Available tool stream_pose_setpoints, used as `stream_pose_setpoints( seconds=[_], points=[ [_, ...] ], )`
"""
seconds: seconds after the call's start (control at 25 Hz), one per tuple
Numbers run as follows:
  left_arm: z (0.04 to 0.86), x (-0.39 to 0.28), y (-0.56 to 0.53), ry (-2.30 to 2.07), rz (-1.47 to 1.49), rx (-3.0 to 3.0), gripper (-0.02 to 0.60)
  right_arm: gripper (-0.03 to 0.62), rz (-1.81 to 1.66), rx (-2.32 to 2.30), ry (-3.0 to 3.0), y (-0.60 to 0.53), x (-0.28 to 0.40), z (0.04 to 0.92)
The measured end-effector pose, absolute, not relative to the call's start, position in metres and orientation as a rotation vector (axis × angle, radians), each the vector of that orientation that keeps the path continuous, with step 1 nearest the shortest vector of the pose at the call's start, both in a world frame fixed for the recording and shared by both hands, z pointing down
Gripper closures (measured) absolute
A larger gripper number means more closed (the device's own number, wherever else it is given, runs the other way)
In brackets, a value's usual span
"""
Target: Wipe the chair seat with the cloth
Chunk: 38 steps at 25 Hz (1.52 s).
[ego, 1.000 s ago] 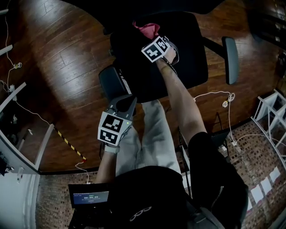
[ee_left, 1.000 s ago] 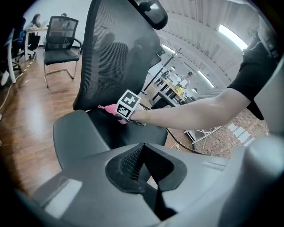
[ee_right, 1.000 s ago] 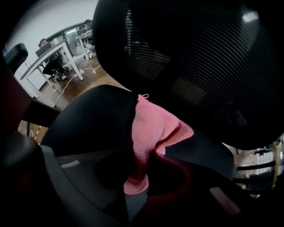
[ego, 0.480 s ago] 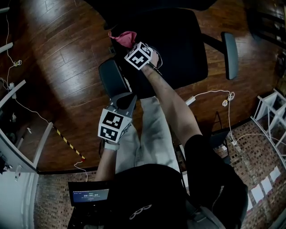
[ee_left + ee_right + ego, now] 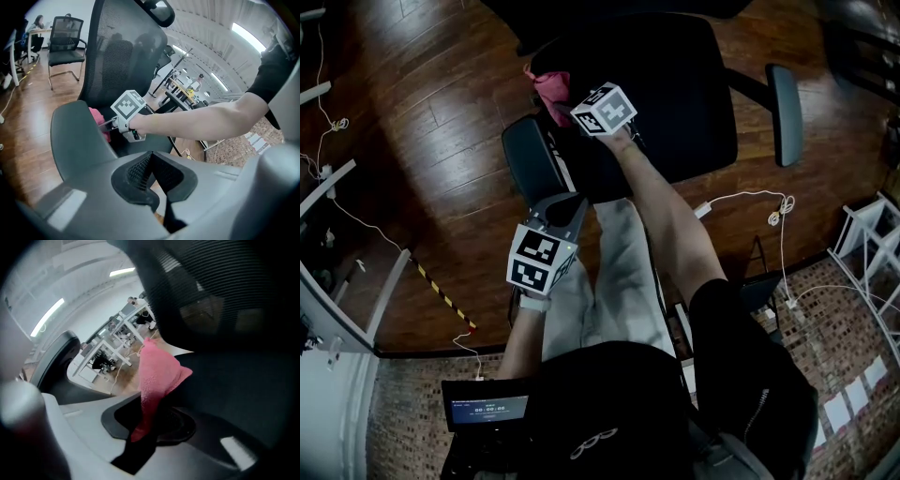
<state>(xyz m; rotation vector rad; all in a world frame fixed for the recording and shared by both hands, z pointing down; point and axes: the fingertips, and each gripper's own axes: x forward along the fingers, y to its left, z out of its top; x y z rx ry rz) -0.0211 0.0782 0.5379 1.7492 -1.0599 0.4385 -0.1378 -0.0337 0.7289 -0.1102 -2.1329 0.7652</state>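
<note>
Right tongs (image 5: pixel 569 101), clamped on the cloth (image 5: pixel 549 89), have swept across to the seat (image 5: pixel 675 94) edge, likely finishing a pass; left tongs (image 5: pixel 565 204) closed, empty.

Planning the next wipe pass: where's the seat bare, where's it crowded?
Bare: the middle of the seat and its side toward the armrest on the person's right. Crowded: the corner by the other armrest, where the right tongs, shut on the pink cloth, sit and the forearm crosses the front edge. The left tongs, shut and empty, hang off the seat.
</note>
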Motion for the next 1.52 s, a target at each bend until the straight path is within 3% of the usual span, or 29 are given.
stream_pose_setpoints(
  seconds=[0.8, 1.16, 1.32, 1.52],
  points=[
    [0.538, 0.031, 0.069, -0.973, 0.476, 1.785, 0.591, 0.525, 0.634, 0.473, -1.892, -0.22, 0.101, 0.755],
    [0.539, 0.033, 0.072, -0.949, 0.486, 1.798, 0.591, 0.525, 0.338, 0.807, -1.65, -0.275, 0.192, 0.721],
    [0.538, 0.027, 0.074, -0.954, 0.479, 1.801, 0.591, 0.525, 0.305, 0.867, -1.599, -0.272, 0.204, 0.716],
    [0.539, 0.023, 0.081, -0.947, 0.485, 1.801, 0.591, 0.525, 0.359, 0.661, -1.679, -0.223, 0.152, 0.742]
  ],
)
